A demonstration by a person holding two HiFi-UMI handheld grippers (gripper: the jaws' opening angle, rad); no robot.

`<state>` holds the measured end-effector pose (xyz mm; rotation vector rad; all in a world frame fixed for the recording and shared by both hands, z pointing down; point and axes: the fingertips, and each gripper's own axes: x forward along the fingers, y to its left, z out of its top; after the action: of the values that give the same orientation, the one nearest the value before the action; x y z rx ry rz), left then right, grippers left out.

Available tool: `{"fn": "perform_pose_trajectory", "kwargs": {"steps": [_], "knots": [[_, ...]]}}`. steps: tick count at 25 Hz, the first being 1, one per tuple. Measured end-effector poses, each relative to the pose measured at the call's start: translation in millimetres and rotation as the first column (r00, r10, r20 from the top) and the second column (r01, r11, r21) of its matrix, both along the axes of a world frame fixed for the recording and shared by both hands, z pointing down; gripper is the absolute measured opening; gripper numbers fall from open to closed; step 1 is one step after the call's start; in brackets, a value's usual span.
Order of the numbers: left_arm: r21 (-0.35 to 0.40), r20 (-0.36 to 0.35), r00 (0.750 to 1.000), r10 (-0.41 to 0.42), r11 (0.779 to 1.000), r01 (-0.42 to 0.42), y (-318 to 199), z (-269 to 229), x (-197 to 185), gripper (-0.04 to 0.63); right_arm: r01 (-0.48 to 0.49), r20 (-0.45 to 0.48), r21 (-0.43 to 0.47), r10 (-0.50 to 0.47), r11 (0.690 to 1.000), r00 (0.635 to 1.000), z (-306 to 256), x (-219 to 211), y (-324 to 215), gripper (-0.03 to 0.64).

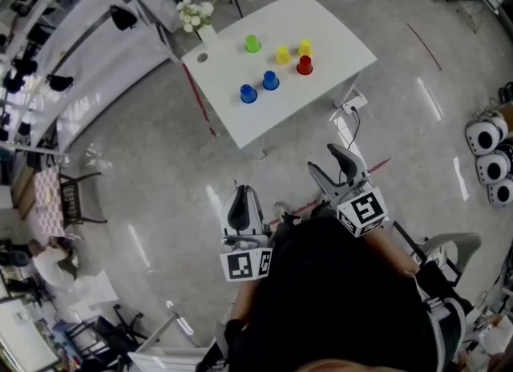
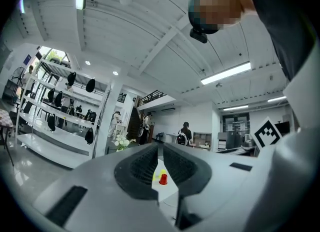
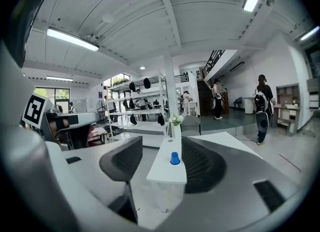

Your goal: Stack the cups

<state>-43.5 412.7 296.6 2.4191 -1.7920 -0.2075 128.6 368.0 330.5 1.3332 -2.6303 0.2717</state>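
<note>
Bright open hall, glossy grey floor (image 1: 160, 194), and both tools are held level and well short of the cups.

Left tool (image 1: 242, 192) first: in the left gripper view its jaws are drawn together, tips meeting, with only a thin slit between the pads and nothing gripped. Through that slit, far ahead, you can pick out the red cup (image 2: 163, 178) with a bit of yellow behind it.

Over to the right tool (image 1: 323, 157): jaws spread wide and empty. In the right gripper view a blue cup (image 3: 174, 158) sits framed in the gap, but it is far off on the counter (image 3: 165, 171), and no pad touches it.

Each tool carries its marker cube, left (image 1: 246, 264) and right (image 1: 362, 212), close in against the person's dark sleeves.

Now out to the white counter (image 1: 329, 22), standing alone across the floor. Six cups, all apart, none stacked: nearest blue cup (image 1: 248, 94), second blue cup (image 1: 270, 80) just beside it, red cup (image 1: 304, 65), left yellow cup (image 1: 282, 54), right yellow cup (image 1: 304, 46), and the green cup (image 1: 252, 43) furthest back. A vase of white flowers (image 1: 196, 16) stands at the counter's far left corner.

Beyond that, a long white shelving rack (image 1: 48, 50) hung with dark items runs down the left.
</note>
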Motion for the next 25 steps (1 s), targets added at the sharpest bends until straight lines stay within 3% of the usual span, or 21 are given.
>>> {"fn": "perform_pose_trajectory", "kwargs": {"steps": [7, 15, 25], "knots": [[-0.010, -0.032, 0.999, 0.015, 1.000, -0.015, 0, 8, -44, 0.051, -0.031, -0.010, -0.004, 0.031, 1.000, 0.999, 6, -44, -2, 0.249], [-0.016, -0.044, 0.998, 0.032, 0.999, -0.033, 2, 20, -65, 0.051, -0.055, -0.019, -0.006, 0.055, 0.998, 0.998, 13, -67, -4, 0.245], [-0.017, -0.044, 0.999, 0.019, 1.000, -0.020, -51, 23, -75, 0.051, -0.019, -0.045, -0.018, 0.018, 1.000, 0.999, 26, -83, -64, 0.245]]}}
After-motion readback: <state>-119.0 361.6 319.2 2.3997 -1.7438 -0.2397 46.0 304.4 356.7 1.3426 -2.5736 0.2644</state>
